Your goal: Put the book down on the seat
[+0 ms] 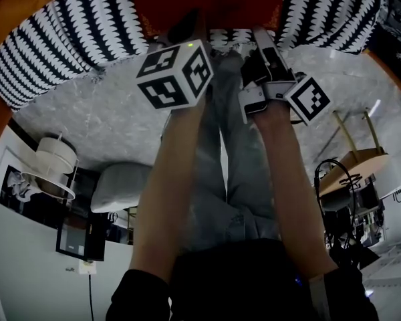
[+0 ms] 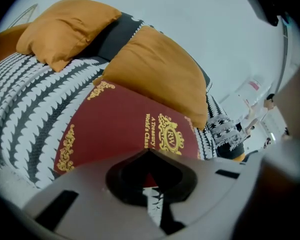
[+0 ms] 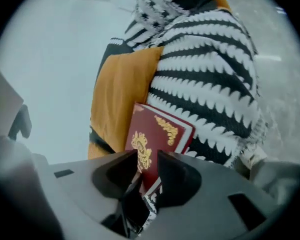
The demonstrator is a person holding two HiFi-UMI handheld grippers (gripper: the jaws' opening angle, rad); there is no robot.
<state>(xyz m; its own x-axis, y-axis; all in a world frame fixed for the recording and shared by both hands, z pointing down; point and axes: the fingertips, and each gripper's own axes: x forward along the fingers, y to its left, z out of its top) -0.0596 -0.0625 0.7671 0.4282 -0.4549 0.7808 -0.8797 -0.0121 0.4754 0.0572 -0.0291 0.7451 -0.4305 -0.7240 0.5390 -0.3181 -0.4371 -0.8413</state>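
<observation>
A dark red book (image 1: 207, 2) with gold ornaments lies flat on the seat's black-and-white zigzag cover (image 1: 73, 32). In the left gripper view the book (image 2: 120, 124) fills the middle, just past my left gripper (image 2: 149, 153), whose jaws meet with nothing between them. In the head view the left gripper (image 1: 186, 31) hovers at the book's near edge, under its marker cube. My right gripper (image 3: 147, 156) stands with a narrow gap between its jaws. The book's (image 3: 157, 134) near corner shows through that gap, and no pad visibly presses on it. The right gripper (image 1: 259, 37) is right of the book.
Two orange cushions (image 2: 65, 29) (image 2: 155, 74) lean against the seat's back, one touching the book's far edge. Below the seat lie a grey marbled floor (image 1: 87, 119), the person's jeans-clad legs (image 1: 220, 179), a grey pouf (image 1: 120, 186) and a wooden table (image 1: 351, 169).
</observation>
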